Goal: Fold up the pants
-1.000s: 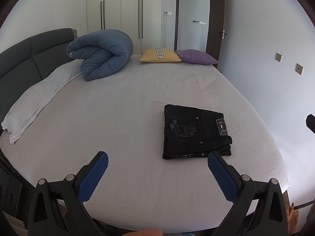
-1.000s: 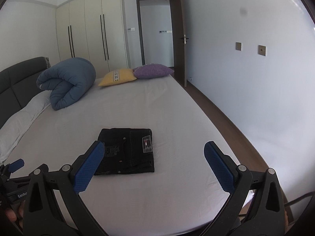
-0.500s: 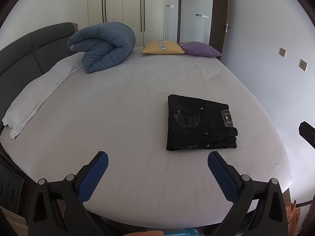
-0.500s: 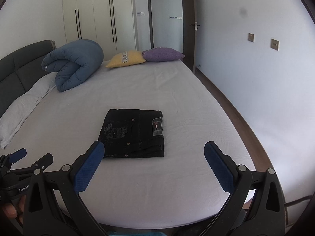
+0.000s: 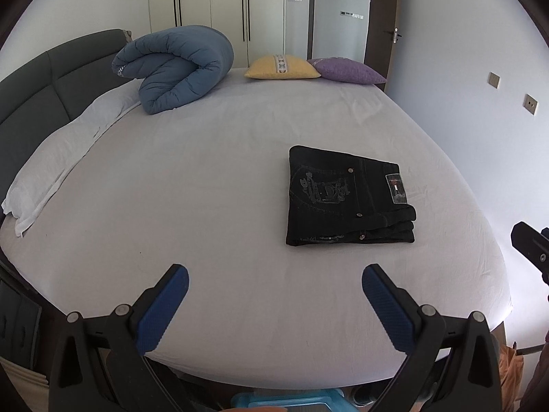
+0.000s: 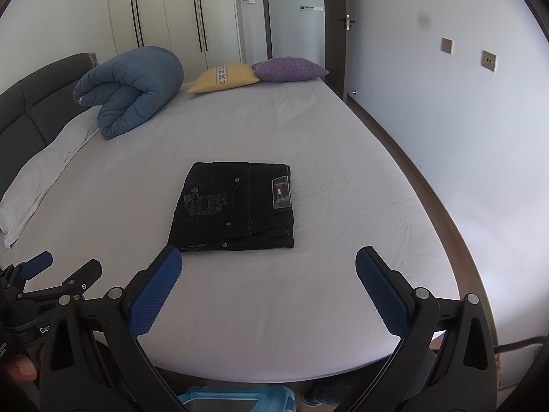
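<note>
lying folded square, black pants [image 5: 346,197], label up, on bed [image 5: 206,178]

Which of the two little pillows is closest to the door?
The purple square pillow. It lies at the bed's far corner beside the dark door, while the yellow pillow with the patterned stripe sits further toward the rolled blue duvet.
</note>
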The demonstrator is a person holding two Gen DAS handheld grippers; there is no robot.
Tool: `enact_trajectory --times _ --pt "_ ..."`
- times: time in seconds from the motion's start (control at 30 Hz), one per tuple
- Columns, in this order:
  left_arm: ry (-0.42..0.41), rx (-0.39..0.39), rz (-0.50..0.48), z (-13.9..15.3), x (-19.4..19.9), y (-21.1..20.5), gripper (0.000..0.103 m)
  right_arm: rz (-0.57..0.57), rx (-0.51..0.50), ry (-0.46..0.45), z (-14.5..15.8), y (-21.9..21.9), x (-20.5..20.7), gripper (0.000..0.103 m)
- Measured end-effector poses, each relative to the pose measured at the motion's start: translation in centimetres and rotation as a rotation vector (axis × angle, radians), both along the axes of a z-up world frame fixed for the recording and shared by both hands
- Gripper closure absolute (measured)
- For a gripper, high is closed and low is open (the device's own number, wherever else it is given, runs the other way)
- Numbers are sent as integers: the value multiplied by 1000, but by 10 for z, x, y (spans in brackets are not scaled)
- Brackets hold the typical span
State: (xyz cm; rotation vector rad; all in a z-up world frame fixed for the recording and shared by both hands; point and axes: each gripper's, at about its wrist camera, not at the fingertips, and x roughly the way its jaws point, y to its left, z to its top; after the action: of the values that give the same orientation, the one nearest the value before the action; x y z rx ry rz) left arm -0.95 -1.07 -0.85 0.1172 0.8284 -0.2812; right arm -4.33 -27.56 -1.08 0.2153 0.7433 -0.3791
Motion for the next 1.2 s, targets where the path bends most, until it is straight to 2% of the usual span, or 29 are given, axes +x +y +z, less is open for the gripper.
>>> enact_trajectory --times 0.27,1.2 --pt "12 6 1 -5 -2 -3 0 6 15 23 -11 2 5 0" --pt "17 9 -11 -8 -6 -7 0 7 18 34 -17 12 4 0"
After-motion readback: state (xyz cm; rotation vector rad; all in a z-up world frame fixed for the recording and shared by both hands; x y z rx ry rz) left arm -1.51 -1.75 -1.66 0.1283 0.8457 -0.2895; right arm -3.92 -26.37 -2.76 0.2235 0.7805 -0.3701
